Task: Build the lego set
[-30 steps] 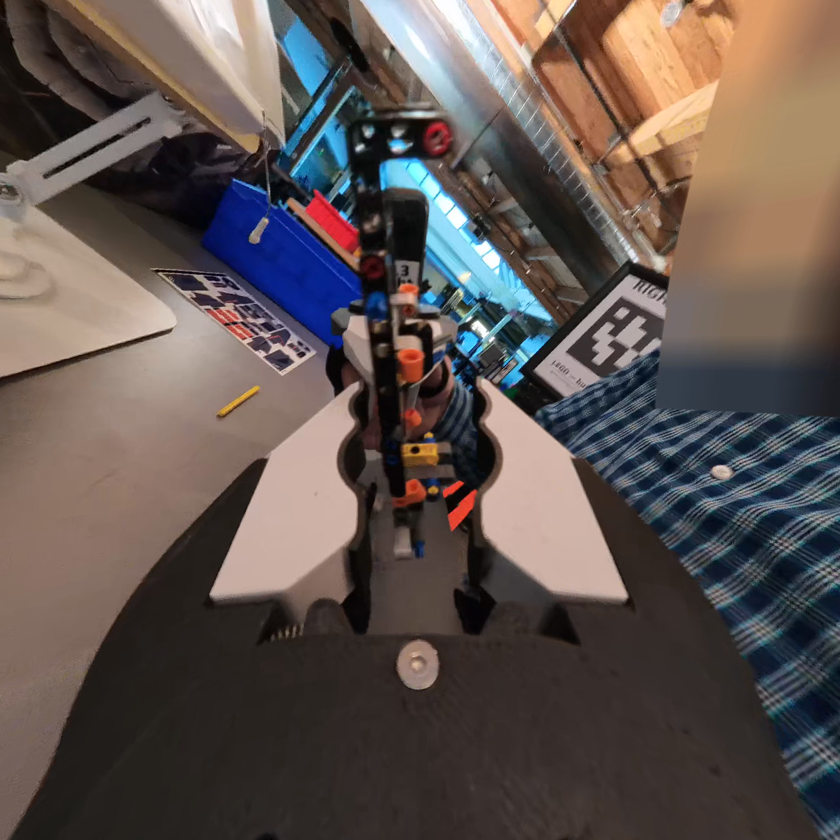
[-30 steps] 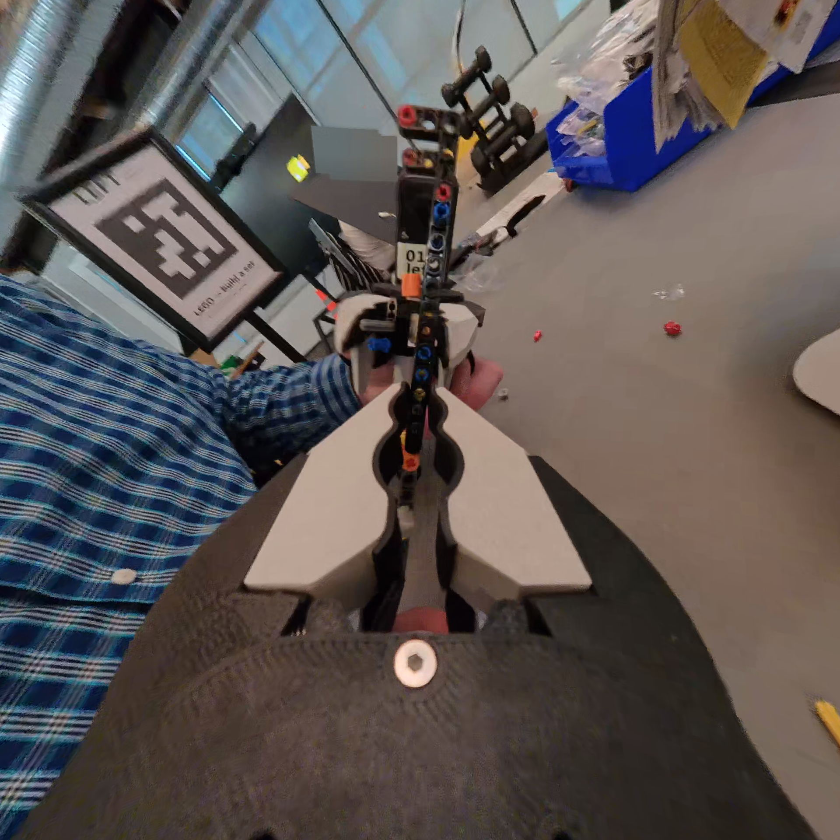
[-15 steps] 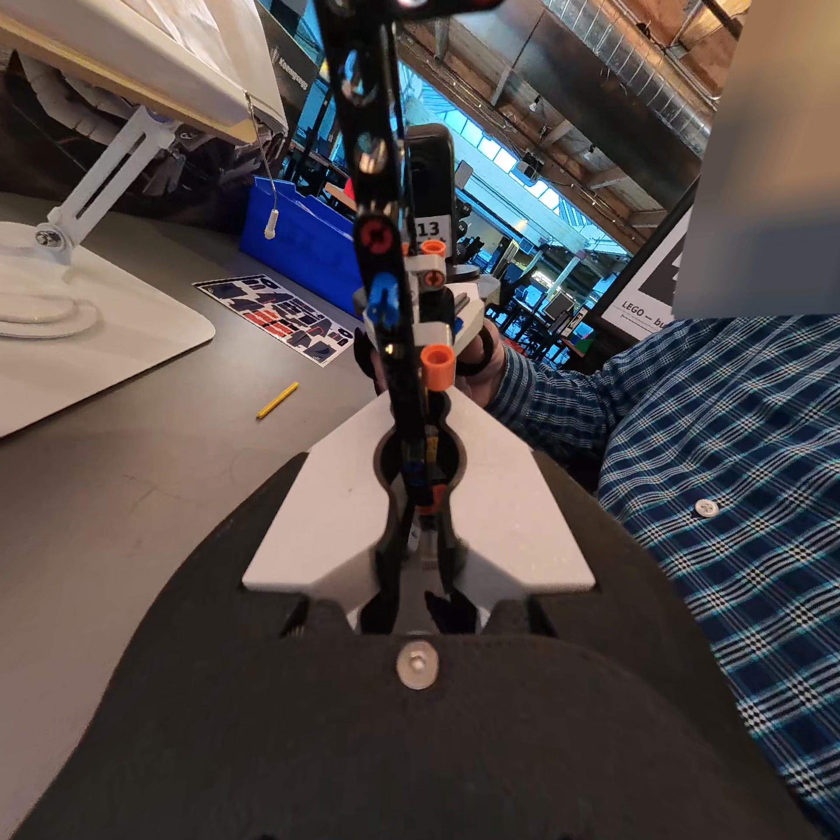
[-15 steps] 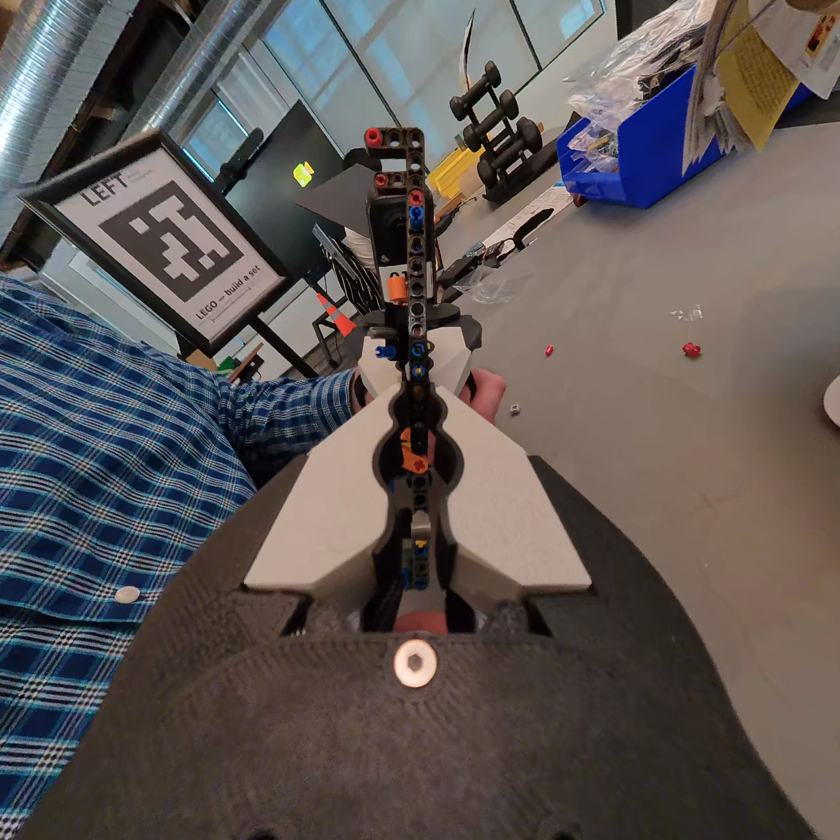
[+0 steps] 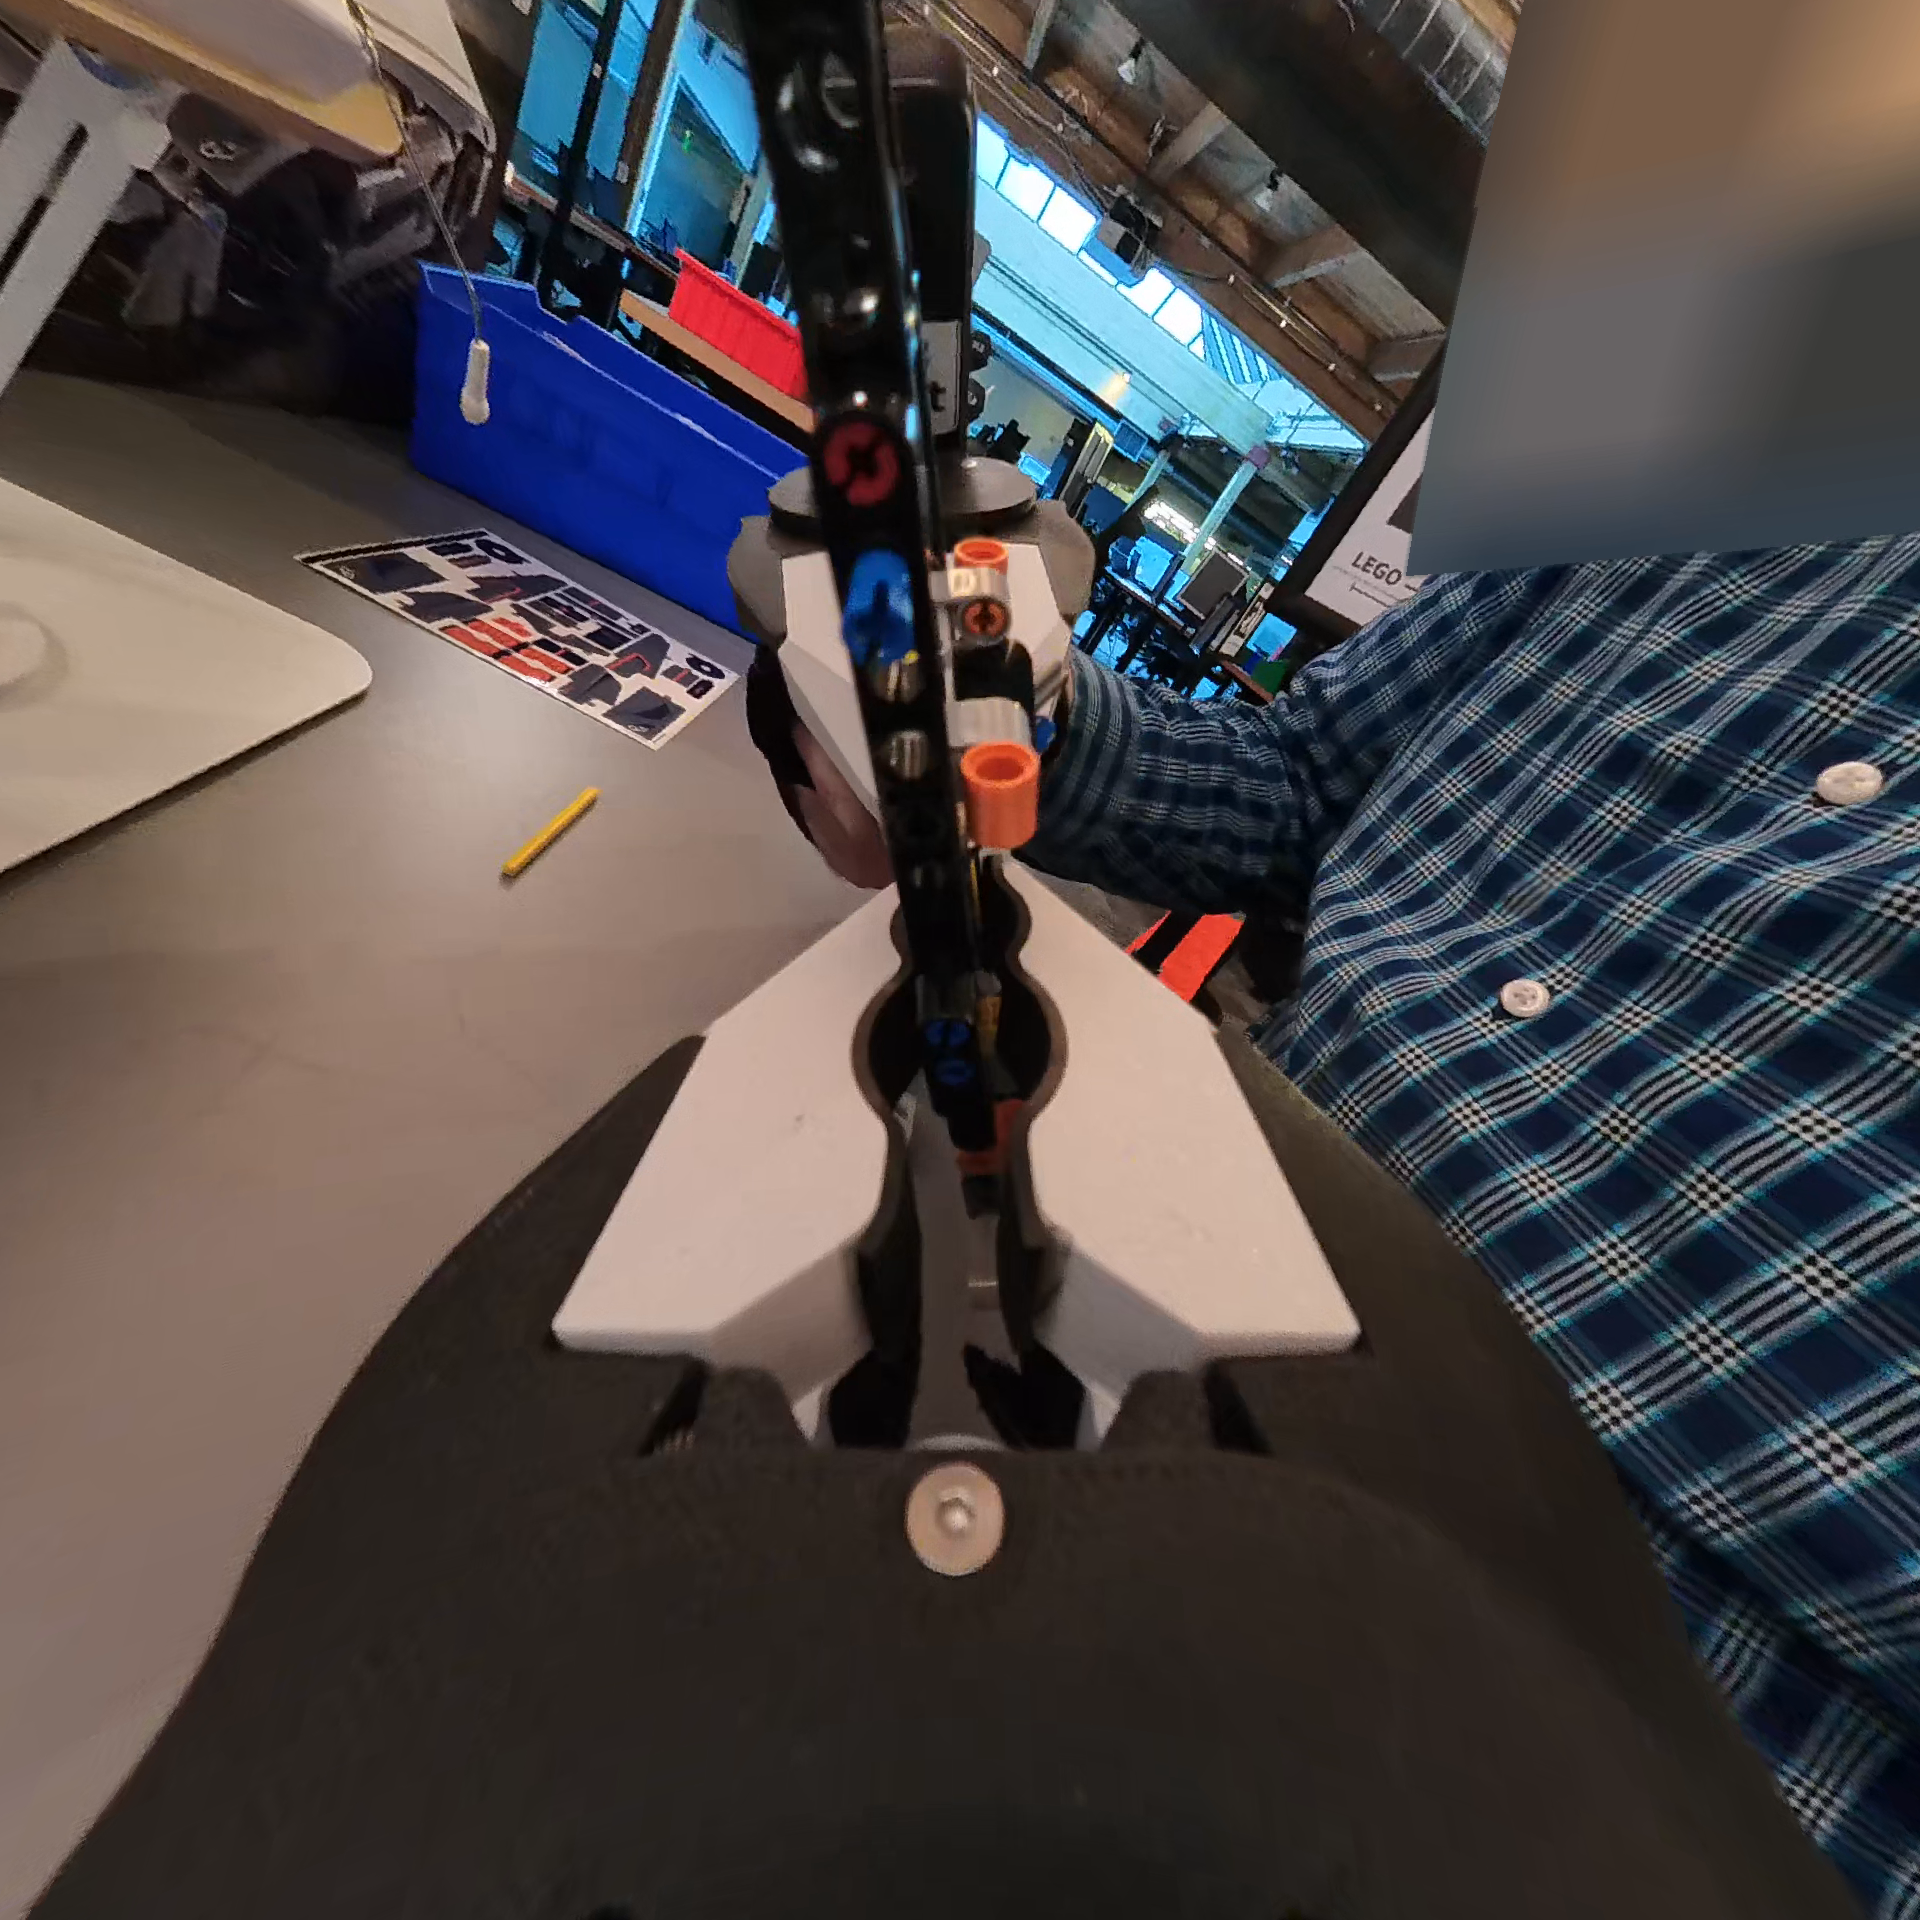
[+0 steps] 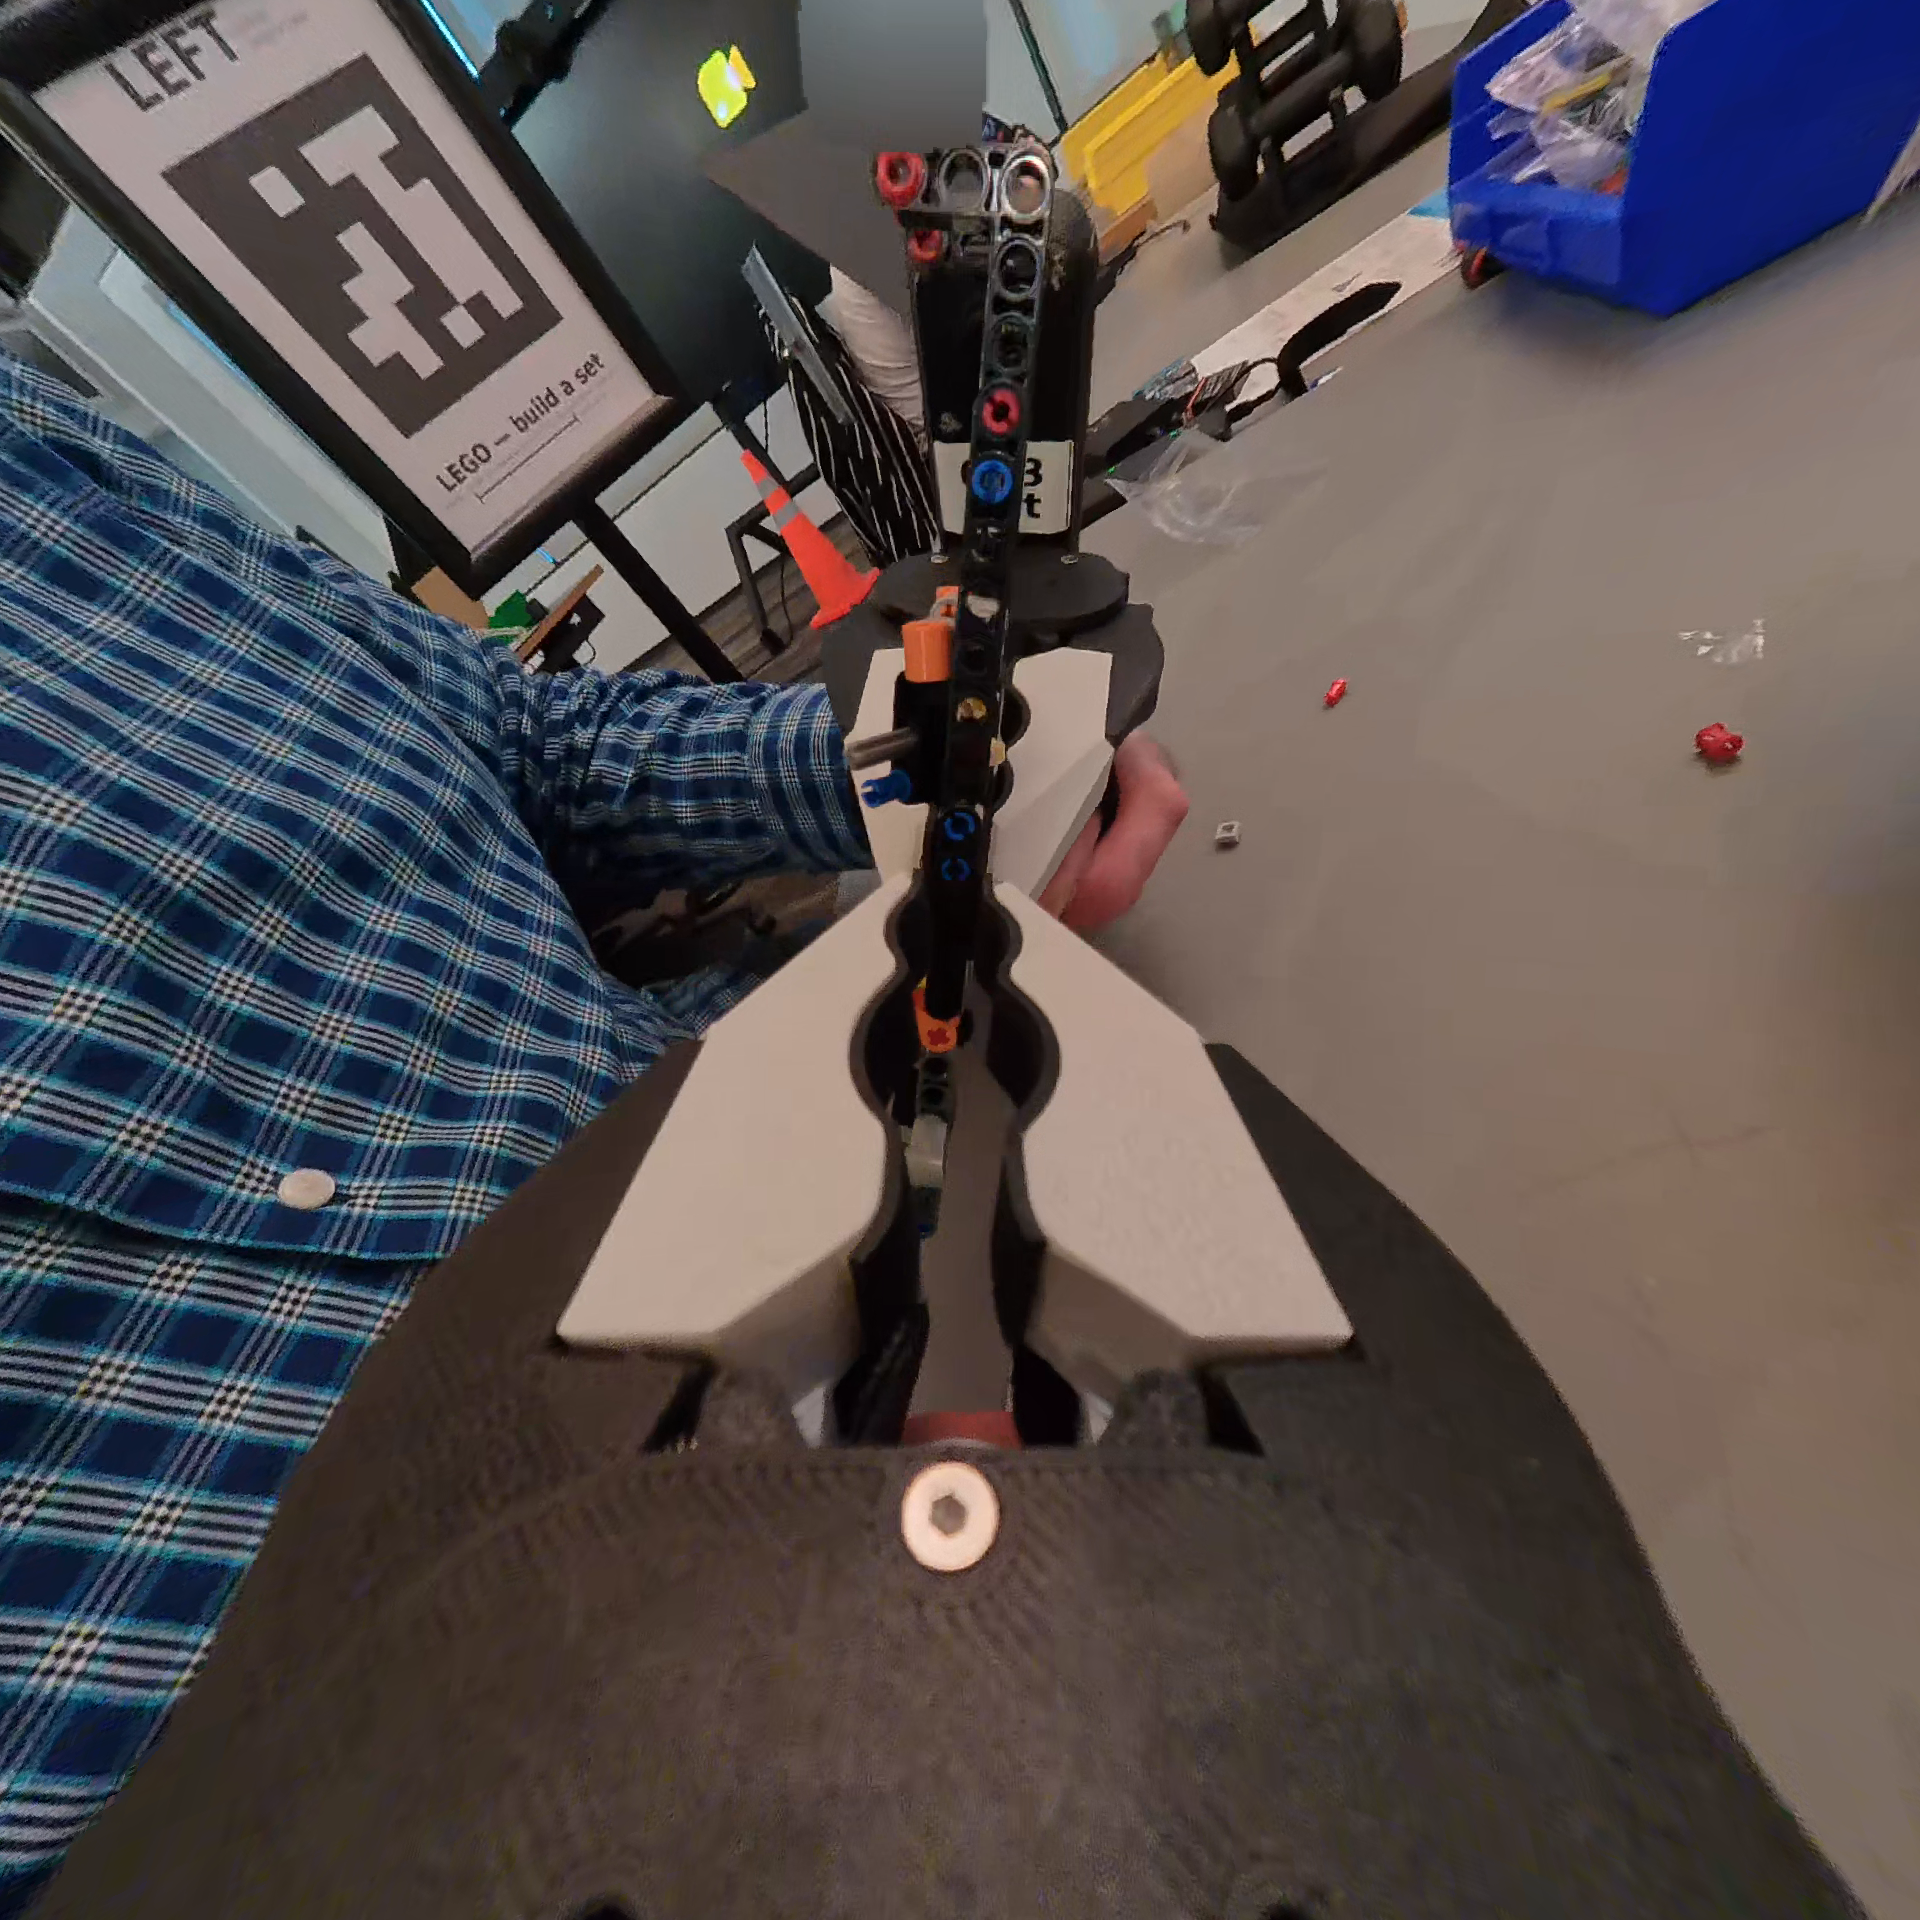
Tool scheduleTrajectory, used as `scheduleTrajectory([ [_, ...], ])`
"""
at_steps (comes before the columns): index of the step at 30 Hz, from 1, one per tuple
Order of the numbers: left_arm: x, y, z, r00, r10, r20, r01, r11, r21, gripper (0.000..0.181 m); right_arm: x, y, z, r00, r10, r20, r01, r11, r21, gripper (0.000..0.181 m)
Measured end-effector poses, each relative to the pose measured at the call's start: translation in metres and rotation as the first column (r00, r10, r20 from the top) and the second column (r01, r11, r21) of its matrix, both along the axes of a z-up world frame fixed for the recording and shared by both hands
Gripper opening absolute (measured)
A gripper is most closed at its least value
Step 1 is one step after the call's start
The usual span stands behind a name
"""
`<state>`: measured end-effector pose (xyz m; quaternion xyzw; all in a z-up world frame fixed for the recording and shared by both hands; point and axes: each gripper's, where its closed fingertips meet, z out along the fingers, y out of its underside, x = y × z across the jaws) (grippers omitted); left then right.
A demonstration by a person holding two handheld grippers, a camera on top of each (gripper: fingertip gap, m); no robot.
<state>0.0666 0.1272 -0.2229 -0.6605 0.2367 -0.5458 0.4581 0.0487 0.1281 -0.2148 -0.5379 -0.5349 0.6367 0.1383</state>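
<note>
A black lego beam assembly [image 5: 862, 364] with red, blue and orange pins stands upright between both grippers above the grey table [image 5: 312, 987]. My left gripper [image 5: 951, 904] is shut on its lower end. An orange bush [image 5: 1000, 795] sticks out just past the tips. In the right wrist view the same assembly [image 6: 1003, 343] ends in an L-shaped top with red pins. My right gripper [image 6: 951, 904] is shut on its lower end too. Each view shows the other gripper's white fingers [image 5: 816, 665] [image 6: 1060, 748] facing it around the beam, with a hand behind.
A person's plaid shirt [image 5: 1558, 935] is close beside both grippers. On the table lie a sticker sheet [image 5: 530, 623], a yellow rod [image 5: 551, 831], a white lamp base [image 5: 156, 665], blue bins [image 5: 582, 457] [image 6: 1683, 177], loose red pieces [image 6: 1716, 743] and a small grey piece [image 6: 1228, 833]. A framed sign [image 6: 374, 260] stands behind. The tips of both grippers are at nearly the same place.
My left gripper's fingers have closed from a wider gap onto the beam. Both grippers have tilted and drawn closer together, and the assembly now sits deeper in the left jaws.
</note>
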Motion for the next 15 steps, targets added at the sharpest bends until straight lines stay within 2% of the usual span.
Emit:
scheduleTrajectory([
  [3,-0.002,0.002,0.001,1.000,0.007,0.014,-0.007,1.000,0.002,0.006,-0.002,0.001,0.001,1.000,-0.007,-0.009,0.006,0.999,-0.033,0.004],
  [10,-0.007,0.005,0.014,0.986,0.050,0.162,-0.048,0.999,-0.011,0.006,-0.006,0.006,0.014,0.988,-0.123,-0.094,0.112,0.987,-0.117,0.004],
  [15,-0.007,0.002,0.013,0.992,0.037,0.118,-0.037,0.999,0.000,0.006,-0.006,0.002,0.014,0.995,-0.089,-0.050,0.086,0.995,-0.049,0.004],
])
